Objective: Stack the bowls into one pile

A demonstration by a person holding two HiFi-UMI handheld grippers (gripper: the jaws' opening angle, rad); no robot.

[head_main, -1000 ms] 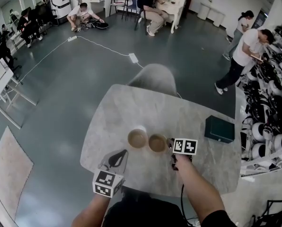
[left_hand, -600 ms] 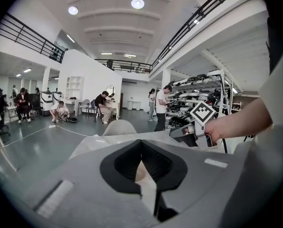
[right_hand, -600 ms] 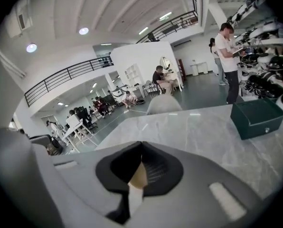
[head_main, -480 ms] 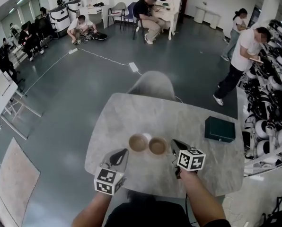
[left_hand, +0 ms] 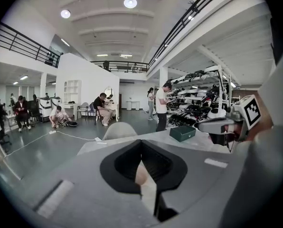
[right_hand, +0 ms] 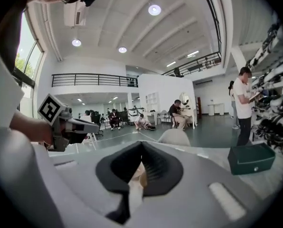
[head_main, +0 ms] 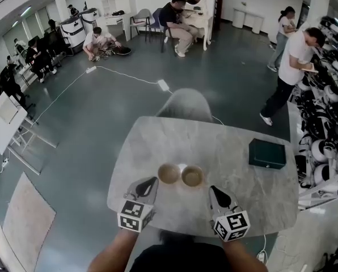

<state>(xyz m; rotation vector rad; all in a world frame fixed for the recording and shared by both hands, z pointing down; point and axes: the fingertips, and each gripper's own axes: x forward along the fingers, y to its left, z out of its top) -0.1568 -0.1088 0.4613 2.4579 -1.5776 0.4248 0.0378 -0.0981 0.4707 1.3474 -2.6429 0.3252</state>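
A wide hall with a grey floor is seen, with people seated at desks along the far wall and shelves of gear at the right. In the foreground a pale marbled table carries the work. Over its near edge the left gripper and the right gripper are held, pointing toward the table's middle. In each gripper view the black jaws are seen pressed together with nothing clamped between them, so both are closed and empty.

Just ahead of the tips two brown bowls are set upright, mouths up: the left bowl and the right bowl. They are placed side by side in a row parallel to the near edge, rims touching or very nearly so. A pale sliver shows behind the spot where they meet; what it is cannot be told.

The pair lies between the lines of the two grippers, the left bowl nearer the left gripper and the right bowl nearer the right gripper. No long axis is offered by round bowls, so any part of a rim may be taken.

No pile is formed yet. It is judged that one pair of jaws must first be parted, a bowl taken by its rim, and that bowl carried sideways over its neighbour.

A dark green box lies well apart near the right edge, and a chair stands beyond the far edge.
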